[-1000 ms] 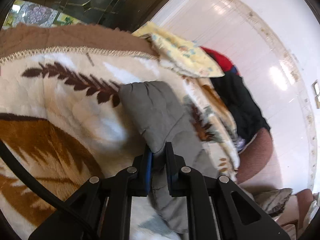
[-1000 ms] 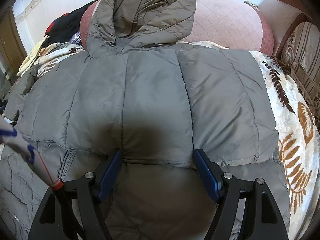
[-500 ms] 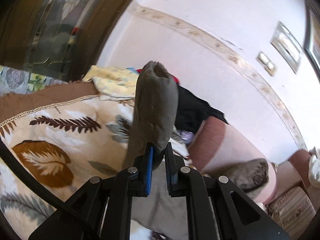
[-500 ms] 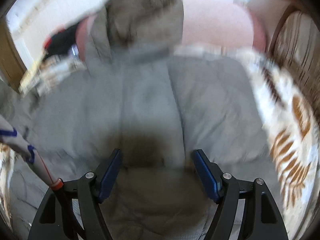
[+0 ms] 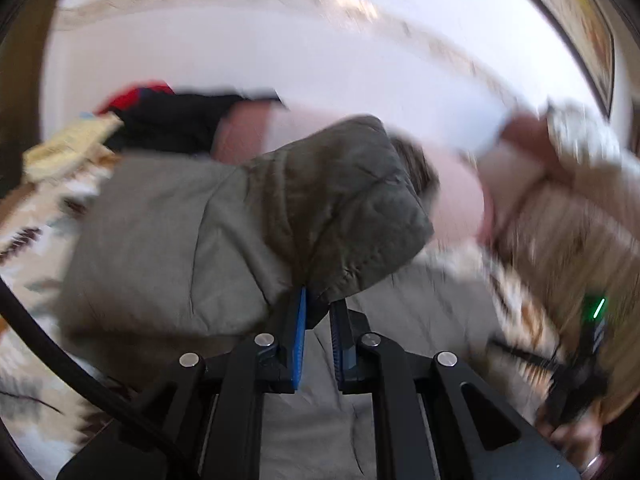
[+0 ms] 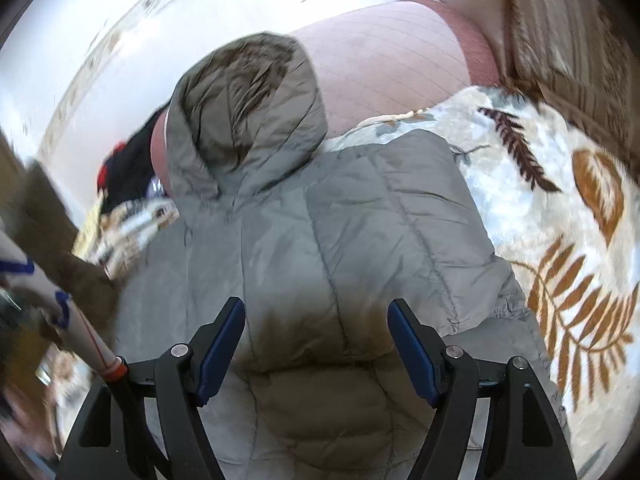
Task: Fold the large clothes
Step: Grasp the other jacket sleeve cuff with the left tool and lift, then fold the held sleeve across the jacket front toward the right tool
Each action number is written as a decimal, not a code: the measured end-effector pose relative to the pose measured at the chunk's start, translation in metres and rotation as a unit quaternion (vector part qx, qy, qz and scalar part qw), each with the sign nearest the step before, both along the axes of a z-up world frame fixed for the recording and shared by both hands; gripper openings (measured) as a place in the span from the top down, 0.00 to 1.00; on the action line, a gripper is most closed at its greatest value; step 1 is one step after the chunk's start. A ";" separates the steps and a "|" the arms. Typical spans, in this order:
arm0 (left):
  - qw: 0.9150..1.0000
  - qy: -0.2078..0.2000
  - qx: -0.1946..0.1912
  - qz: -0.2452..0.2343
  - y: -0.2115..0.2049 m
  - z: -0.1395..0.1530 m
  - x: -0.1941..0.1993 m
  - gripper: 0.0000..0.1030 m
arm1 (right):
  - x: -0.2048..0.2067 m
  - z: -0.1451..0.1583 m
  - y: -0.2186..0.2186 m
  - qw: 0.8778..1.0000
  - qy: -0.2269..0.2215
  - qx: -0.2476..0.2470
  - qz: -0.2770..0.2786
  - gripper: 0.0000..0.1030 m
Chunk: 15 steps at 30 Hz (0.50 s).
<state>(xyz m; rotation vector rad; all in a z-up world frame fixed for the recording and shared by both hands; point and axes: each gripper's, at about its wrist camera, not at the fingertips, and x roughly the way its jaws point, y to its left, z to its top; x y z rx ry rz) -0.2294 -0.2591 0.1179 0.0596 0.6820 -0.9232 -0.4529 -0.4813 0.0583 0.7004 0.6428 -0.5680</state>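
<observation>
On leaf-print blanket (image 6: pixel 560 216): grey puffer jacket (image 6: pixel 320 240) spread flat, hood (image 6: pixel 244 96) vs pink cushion (image 6: pixel 392 64). L gripper (image 5: pixel 319 320) pinching sleeve (image 5: pixel 340 208), lifted over jacket body. R gripper (image 6: pixel 316 344) jaws wide apart, above jacket lower back, gripping nothing.

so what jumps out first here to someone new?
The grey puffer jacket fills the middle of the right wrist view, spread flat with its hood up against a pink cushion. In the left wrist view, the left tool pinches a sleeve lifted over the jacket. The right tool hangs open above the jacket's back, beside a leaf-print blanket.
</observation>
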 end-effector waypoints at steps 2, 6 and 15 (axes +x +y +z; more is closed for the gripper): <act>0.999 0.020 0.045 -0.020 -0.024 -0.033 -0.009 0.89 | -0.004 0.001 -0.004 0.999 -0.032 0.028 0.006 0.24; 0.991 0.032 0.126 -0.029 -0.049 -0.083 -0.016 0.88 | -0.003 -0.001 -0.006 0.993 -0.077 0.080 0.033 0.24; 0.998 -0.003 0.048 -0.029 -0.010 -0.016 -0.046 0.39 | 0.023 -0.012 0.009 0.969 -0.139 0.177 0.106 0.27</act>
